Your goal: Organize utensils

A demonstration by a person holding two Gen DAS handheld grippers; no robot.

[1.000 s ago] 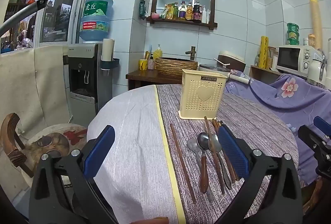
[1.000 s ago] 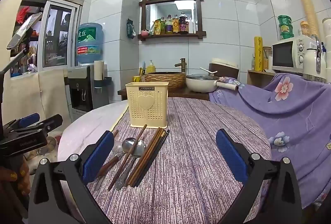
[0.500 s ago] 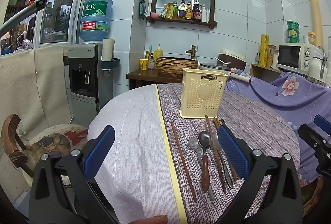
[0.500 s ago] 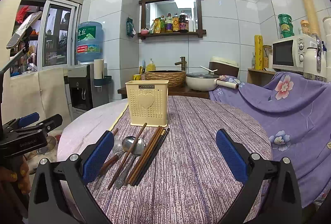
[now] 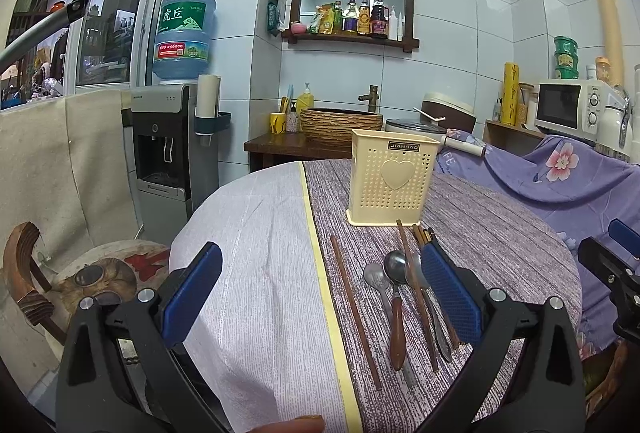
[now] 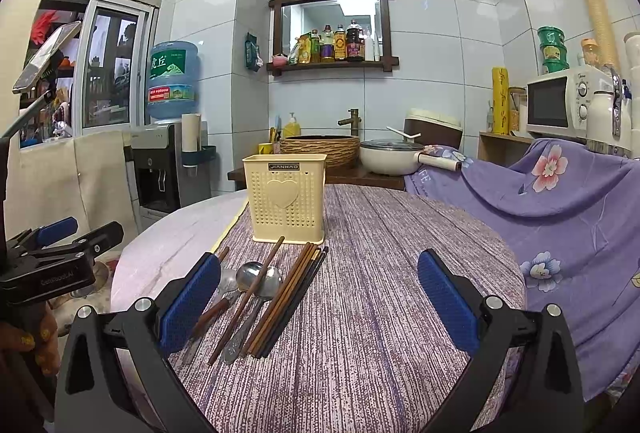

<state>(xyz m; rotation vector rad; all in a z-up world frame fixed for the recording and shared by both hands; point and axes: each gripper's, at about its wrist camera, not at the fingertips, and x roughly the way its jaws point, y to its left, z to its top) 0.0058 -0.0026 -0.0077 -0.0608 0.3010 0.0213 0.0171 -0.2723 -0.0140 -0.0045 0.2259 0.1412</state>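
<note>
Left gripper: your black two-finger left gripper with blue pads hangs wide open and empty over the seam where the pale cloth meets the striped one, a touch closer to the holder than a second ago.
Right gripper: your matching right gripper is spread just as wide, holding nothing, low over the purple striped tablecloth; its view has barely shifted from the earlier frame.
Holder: the cream perforated plastic utensil holder with a raised heart stands upright on the round table, toward its far side, exactly where it stood before.
Utensils: all lie flat on the cloth just in front of the holder, none moved since the earlier frames.
Single chopstick: one brown wooden chopstick lies alone, nearest the yellow cloth edge.
Spoons: a small steel spoon and a wooden-handled steel spoon lie side by side, bowls toward the holder; a second brown chopstick crosses beside them, its tip near the holder's base.
Bundle: a dark bunch of chopsticks lies together on the right side of the spoons.
Your hand: your fingers grip the left tool's handle at the edge of the right view.
</note>
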